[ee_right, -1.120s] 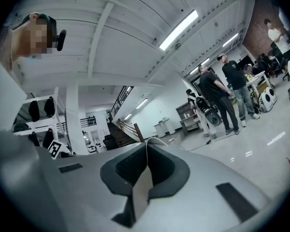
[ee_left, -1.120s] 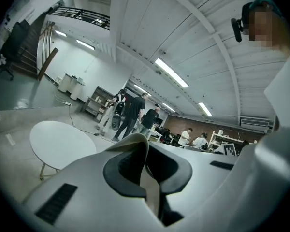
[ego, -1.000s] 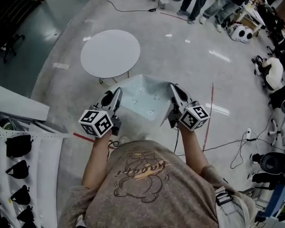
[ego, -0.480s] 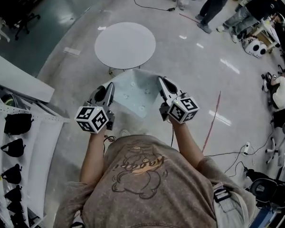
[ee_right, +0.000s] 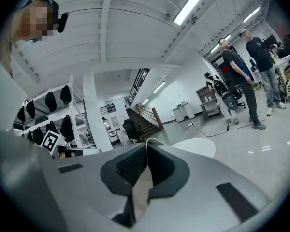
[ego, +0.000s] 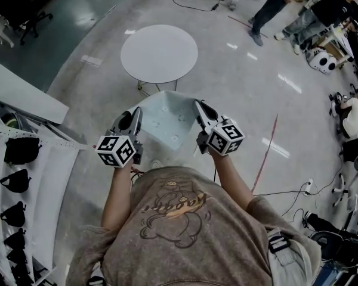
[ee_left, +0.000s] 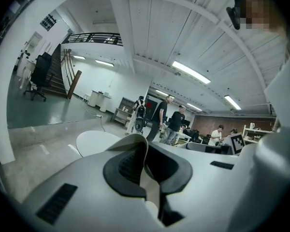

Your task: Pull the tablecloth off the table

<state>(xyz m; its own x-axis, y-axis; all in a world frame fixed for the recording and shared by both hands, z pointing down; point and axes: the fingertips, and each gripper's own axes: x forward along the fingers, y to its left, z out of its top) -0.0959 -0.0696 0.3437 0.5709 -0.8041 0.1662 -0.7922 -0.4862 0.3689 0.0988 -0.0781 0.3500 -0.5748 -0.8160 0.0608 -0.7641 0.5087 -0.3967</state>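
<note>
A pale blue-white tablecloth (ego: pixel 167 123) hangs in the air between my two grippers, clear of the round white table (ego: pixel 159 53), whose top is bare. My left gripper (ego: pixel 136 113) is shut on the cloth's left edge and my right gripper (ego: pixel 198 105) is shut on its right edge. In the left gripper view the left gripper (ee_left: pixel 147 166) pinches a fold of the cloth (ee_left: pixel 151 190), with the table (ee_left: pixel 94 141) beyond it. The right gripper view shows the right gripper (ee_right: pixel 146 166) closed on the cloth (ee_right: pixel 140 187), with the table (ee_right: pixel 195 146) behind.
A white rack with black items (ego: pixel 15 183) stands close on the left. Cables (ego: pixel 286 186) and a red floor line (ego: pixel 265 154) lie on the right. People (ego: pixel 274 5) and equipment (ego: pixel 322 58) are at the far right. A person's torso (ego: pixel 185 231) fills the bottom.
Both grippers have drawn back from the table with the cloth still held, and they have come slightly closer together. A gap now shows between cloth and table.
</note>
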